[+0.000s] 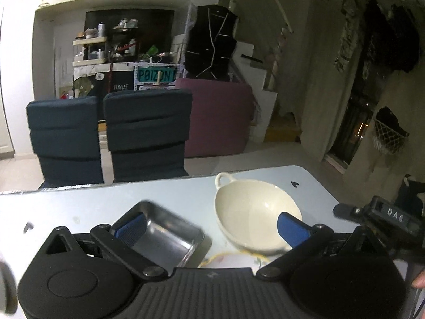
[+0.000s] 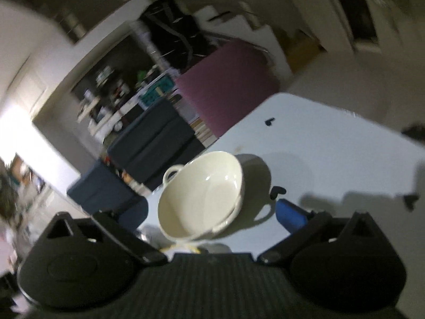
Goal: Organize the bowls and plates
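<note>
A cream bowl [image 1: 252,212] with loop handles sits on the pale table [image 1: 79,207], resting on a plate with a yellow rim [image 1: 233,257]. A steel rectangular tray [image 1: 164,234] lies left of it. My left gripper [image 1: 209,228] is open above them, one blue pad over the tray, the other over the bowl's near rim. In the right wrist view the bowl [image 2: 202,194] appears tilted between the fingers of my right gripper [image 2: 209,212], which is open; its right blue pad [image 2: 289,215] stands apart from the bowl. The right gripper's body [image 1: 385,218] shows at the right.
Two dark blue chairs [image 1: 106,135] stand at the table's far edge, with a purple sofa [image 1: 220,117] and cluttered shelves [image 1: 106,53] behind. Small black marks [image 2: 269,121] dot the table to the right of the bowl.
</note>
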A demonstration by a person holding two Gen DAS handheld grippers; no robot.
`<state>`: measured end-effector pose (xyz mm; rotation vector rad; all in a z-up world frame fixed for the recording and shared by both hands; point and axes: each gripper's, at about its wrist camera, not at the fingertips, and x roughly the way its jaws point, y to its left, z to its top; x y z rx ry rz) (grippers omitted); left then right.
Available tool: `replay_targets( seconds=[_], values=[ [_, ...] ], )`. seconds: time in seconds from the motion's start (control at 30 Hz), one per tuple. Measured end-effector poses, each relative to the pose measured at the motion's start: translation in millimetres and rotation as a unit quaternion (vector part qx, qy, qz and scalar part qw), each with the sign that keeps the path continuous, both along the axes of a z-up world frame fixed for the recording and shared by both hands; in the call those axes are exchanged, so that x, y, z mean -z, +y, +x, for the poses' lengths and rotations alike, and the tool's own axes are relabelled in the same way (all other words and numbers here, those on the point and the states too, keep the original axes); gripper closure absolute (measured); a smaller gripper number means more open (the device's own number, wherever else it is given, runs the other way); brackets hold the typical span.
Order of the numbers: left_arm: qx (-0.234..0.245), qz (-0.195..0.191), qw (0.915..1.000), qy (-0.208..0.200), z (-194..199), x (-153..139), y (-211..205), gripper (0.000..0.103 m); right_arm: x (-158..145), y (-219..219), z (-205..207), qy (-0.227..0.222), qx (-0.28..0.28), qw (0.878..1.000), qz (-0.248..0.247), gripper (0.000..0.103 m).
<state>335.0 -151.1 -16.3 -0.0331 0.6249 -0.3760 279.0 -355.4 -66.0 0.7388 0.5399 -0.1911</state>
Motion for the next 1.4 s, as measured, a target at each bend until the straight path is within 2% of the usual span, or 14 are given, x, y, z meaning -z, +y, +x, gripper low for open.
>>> replay_targets(
  seconds=[0.13, 0.3, 0.4, 0.47, 0.5, 0.53, 0.57, 0.6, 0.63, 0.77, 0.93, 1.0, 1.27, 1.4],
  values=[
    [0.011, 0.000, 0.9999, 0.000, 24, 8, -17, 0.000, 22, -12, 22, 0.004, 0.018, 0.997, 0.076, 0.000],
    [0.019, -0.001, 0.9998, 0.011, 52, 19, -33, 0.000, 59, -20, 46, 0.027, 0.036, 0.983, 0.179, 0.004],
    [0.022, 0.001, 0.9997, 0.013, 63, 24, -39, 0.000, 73, -18, 56, 0.040, 0.036, 0.977, 0.206, 0.022],
    [0.021, -0.001, 0.9997, 0.010, 68, 26, -38, 0.000, 77, -16, 62, 0.038, 0.032, 0.977, 0.208, 0.046],
    [0.020, -0.003, 0.9998, 0.009, 71, 27, -38, 0.000, 79, -16, 64, 0.035, 0.031, 0.976, 0.213, 0.049],
    [0.021, -0.005, 0.9997, 0.010, 75, 28, -37, 0.000, 79, -16, 65, 0.040, 0.040, 0.975, 0.213, 0.059],
    [0.021, -0.008, 0.9997, 0.010, 78, 29, -36, 0.000, 78, -15, 65, 0.048, 0.052, 0.975, 0.212, 0.076],
    [0.021, -0.011, 0.9997, 0.009, 80, 29, -36, 0.000, 80, -15, 65, 0.059, 0.062, 0.974, 0.210, 0.087],
    [0.021, -0.013, 0.9997, 0.008, 83, 30, -37, 0.000, 83, -16, 66, 0.074, 0.069, 0.974, 0.202, 0.090],
    [0.022, -0.028, 0.9993, 0.007, 90, 31, -37, 0.001, 77, -15, 64, 0.073, 0.052, 0.979, 0.180, 0.091],
    [0.034, -0.067, 0.9968, 0.026, 99, 37, -38, 0.003, 74, -33, 56, 0.070, 0.075, 0.981, 0.162, 0.092],
    [0.041, -0.076, 0.9956, 0.036, 106, 40, -42, 0.009, 73, -41, 55, 0.068, 0.086, 0.982, 0.153, 0.092],
    [0.070, -0.060, 0.9926, 0.079, 131, 61, -63, 0.031, 73, -69, 56, 0.056, 0.126, 0.981, 0.140, 0.091],
    [0.070, -0.089, 0.9880, 0.105, 146, 78, -67, 0.040, 75, -75, 63, 0.048, 0.124, 0.985, 0.113, 0.089]
  ],
)
